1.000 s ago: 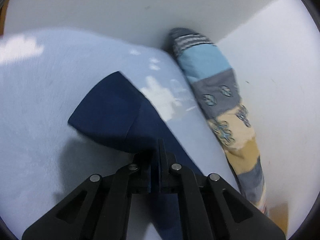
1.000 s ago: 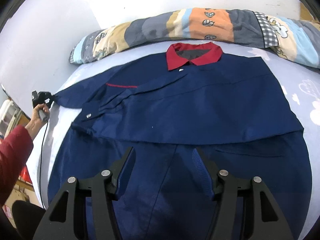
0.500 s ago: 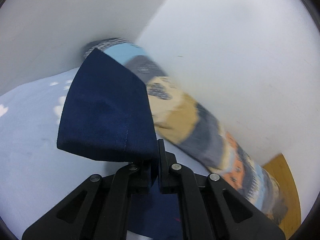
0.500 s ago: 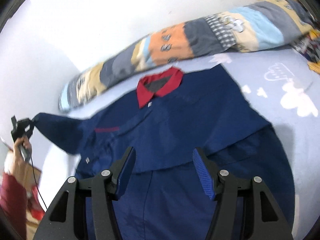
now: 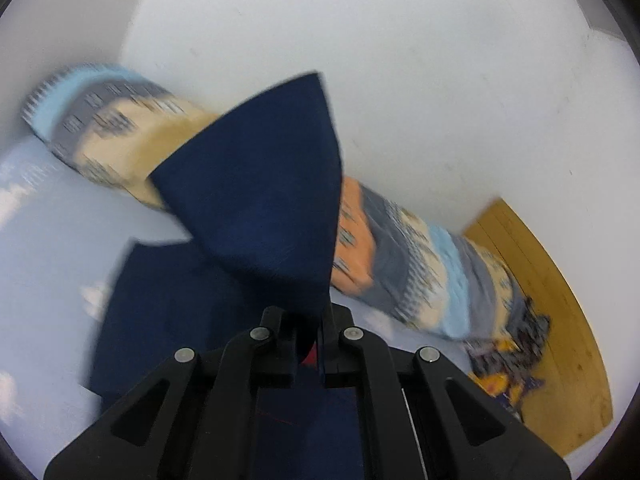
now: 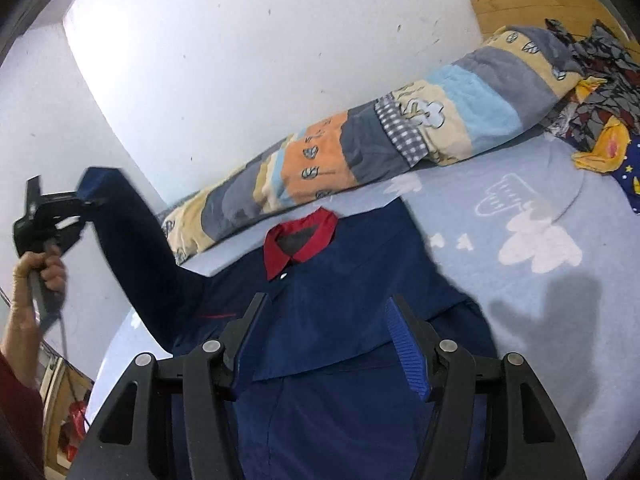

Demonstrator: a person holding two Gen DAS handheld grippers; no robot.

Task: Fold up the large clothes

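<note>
A large navy work shirt (image 6: 344,288) with a red collar (image 6: 300,240) lies spread on a pale blue bed sheet (image 6: 540,280). My left gripper (image 5: 308,320) is shut on the end of the shirt's navy sleeve (image 5: 264,196), which stands up in front of the camera. The right wrist view has the same left gripper (image 6: 80,204) at far left, raised in a person's hand (image 6: 36,272), with the sleeve (image 6: 132,248) stretched up from the shirt. My right gripper (image 6: 324,332) hangs open above the shirt's lower body, nothing between its fingers.
A rolled patchwork quilt (image 6: 360,152) lies along the white wall (image 6: 240,60) behind the shirt. Crumpled patterned clothes (image 6: 600,92) sit at the bed's right end by a wooden headboard (image 6: 532,4). A red sleeve (image 6: 16,400) is at the left edge.
My left gripper has lifted the sleeve off the bed and swung it up and over toward the shirt's body. The right gripper has risen and rolled, staying open.
</note>
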